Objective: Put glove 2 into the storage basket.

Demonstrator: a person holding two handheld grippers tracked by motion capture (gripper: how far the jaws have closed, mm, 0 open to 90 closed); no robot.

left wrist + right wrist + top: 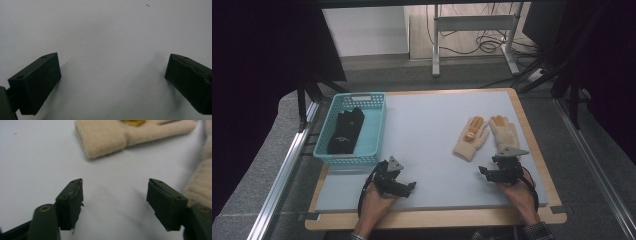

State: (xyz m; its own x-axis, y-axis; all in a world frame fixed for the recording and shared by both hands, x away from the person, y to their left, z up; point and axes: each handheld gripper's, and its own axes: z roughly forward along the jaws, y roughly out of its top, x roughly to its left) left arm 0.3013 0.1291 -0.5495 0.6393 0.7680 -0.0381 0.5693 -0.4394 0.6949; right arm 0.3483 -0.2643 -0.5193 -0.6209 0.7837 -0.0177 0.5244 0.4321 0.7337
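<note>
From the high view alone, a basket (372,131) of dark gloves (346,131); cream gloves (484,136) just ahead of the right gripper (484,172), jaws apart, empty.

Two cream gloves (484,136) – one turquoise basket (373,134) – one pair of black gloves (345,131) inside.

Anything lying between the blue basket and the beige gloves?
No. In the high view, bare grey mat separates the blue basket from the beige gloves.
</note>
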